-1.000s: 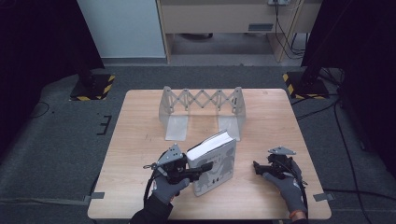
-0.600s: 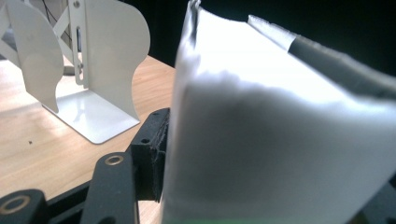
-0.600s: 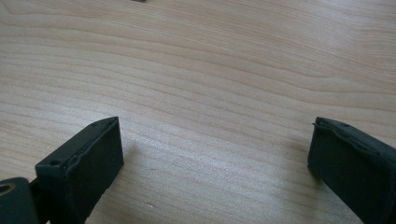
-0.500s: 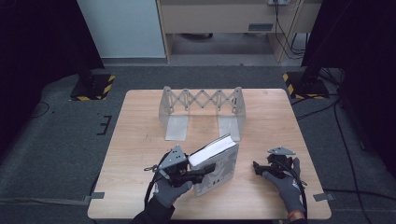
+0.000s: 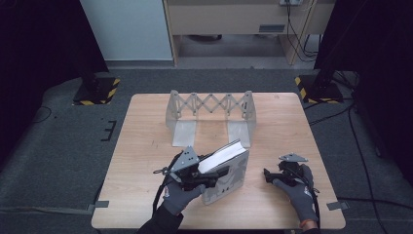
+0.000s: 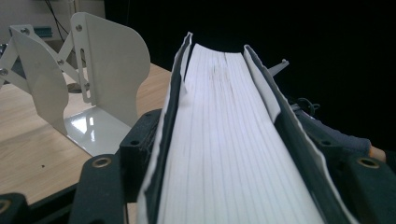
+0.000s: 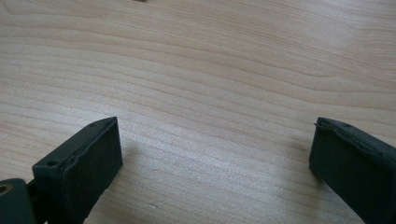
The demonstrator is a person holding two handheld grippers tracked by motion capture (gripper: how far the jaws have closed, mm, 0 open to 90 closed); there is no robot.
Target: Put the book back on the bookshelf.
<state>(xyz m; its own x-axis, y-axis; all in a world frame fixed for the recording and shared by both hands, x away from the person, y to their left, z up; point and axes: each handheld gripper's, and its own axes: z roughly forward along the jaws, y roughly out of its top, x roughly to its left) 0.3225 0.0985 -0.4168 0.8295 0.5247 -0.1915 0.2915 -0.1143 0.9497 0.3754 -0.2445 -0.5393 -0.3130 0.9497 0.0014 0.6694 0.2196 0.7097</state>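
The book (image 5: 226, 165) is held between the jaws of the left gripper (image 5: 207, 176), which have just been opening, near the table's (image 5: 146, 146) front edge (spine down); the rack (image 5: 209, 114) lies straight behind. The right gripper (image 5: 272, 176) is held open.

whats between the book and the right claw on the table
Nothing: in the high view only bare wooden table lies between the book in the left claw and the open right claw.
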